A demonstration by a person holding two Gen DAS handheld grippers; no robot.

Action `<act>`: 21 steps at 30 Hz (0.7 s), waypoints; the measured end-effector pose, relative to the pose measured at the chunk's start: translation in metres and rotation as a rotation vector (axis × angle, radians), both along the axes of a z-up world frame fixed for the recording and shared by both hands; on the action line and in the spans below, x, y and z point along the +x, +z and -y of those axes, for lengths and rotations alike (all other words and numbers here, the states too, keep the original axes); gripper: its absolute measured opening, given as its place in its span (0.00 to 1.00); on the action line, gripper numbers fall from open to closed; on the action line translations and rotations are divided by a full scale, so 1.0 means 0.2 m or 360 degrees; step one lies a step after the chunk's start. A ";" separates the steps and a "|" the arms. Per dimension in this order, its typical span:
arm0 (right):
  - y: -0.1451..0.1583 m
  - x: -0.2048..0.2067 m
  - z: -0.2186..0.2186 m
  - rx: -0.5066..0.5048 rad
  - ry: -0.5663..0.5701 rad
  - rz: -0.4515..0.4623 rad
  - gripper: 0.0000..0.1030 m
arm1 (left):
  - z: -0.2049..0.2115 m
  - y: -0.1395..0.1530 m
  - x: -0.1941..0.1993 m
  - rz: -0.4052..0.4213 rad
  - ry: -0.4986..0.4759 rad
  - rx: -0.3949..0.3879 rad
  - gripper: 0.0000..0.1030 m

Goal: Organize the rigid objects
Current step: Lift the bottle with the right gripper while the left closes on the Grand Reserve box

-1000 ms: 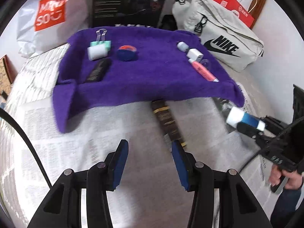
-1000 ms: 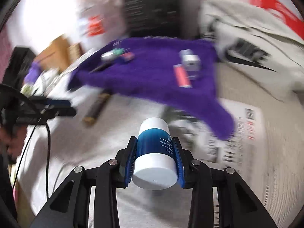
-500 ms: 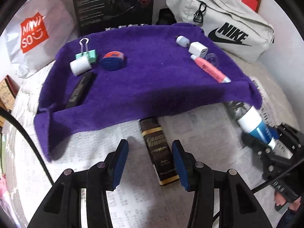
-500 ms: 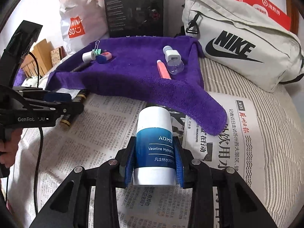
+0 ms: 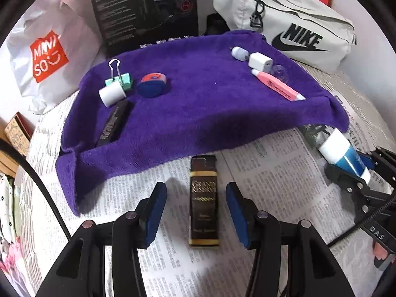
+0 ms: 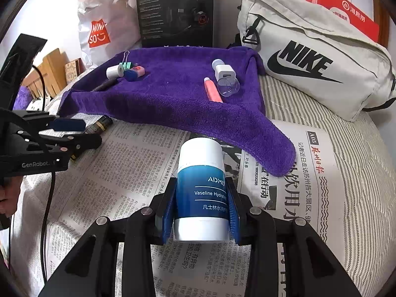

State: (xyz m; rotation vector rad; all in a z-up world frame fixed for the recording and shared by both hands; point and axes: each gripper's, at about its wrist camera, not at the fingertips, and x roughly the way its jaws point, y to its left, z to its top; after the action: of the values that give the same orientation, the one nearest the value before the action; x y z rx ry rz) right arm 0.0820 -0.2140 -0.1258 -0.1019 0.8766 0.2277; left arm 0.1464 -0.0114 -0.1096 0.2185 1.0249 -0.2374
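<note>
A purple towel (image 5: 198, 104) lies on newspaper and holds several small items: a white roll (image 5: 111, 94), a mint binder clip (image 5: 118, 78), a blue-and-orange case (image 5: 152, 86), a black stick (image 5: 112, 123), a white charger cube (image 5: 259, 61) and a pink highlighter (image 5: 277, 86). My left gripper (image 5: 195, 210) is open, its pads on either side of a dark brown "Grand Reserve" box (image 5: 204, 203) lying on the newspaper. My right gripper (image 6: 201, 203) is shut on a blue-and-white Vaseline bottle (image 6: 201, 188), held over the newspaper in front of the towel's right corner; it also shows in the left wrist view (image 5: 344, 154).
A grey Nike bag (image 6: 311, 66) lies at the back right. A black headset box (image 6: 175, 12) and a white Miniso bag (image 6: 104, 32) stand behind the towel. Newspaper (image 6: 123, 173) covers the striped bed. Cardboard pieces (image 6: 49, 69) stand at the left.
My left gripper has moved forward, and the brown box now lies between its open pads. My right gripper still holds the bottle and has steadied in front of the towel.
</note>
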 end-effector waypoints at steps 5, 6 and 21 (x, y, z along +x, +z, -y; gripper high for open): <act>0.00 0.00 0.00 0.0001 0.0000 0.0000 0.36 | 0.00 0.00 -0.07 0.0061 -0.0062 -0.0065 0.22; 0.00 0.00 0.00 0.0002 0.0000 0.0000 0.36 | 0.00 -0.01 -0.08 0.0075 -0.0063 -0.0068 0.22; 0.00 0.00 0.00 0.0001 0.0000 0.0001 0.36 | -0.03 -0.02 -0.13 0.0171 -0.0054 -0.0163 0.22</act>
State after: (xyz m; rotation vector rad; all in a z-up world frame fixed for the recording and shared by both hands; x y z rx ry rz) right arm 0.0819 -0.2143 -0.1257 -0.1017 0.8759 0.2281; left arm 0.1196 -0.0061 -0.1130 0.1540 0.9003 -0.3048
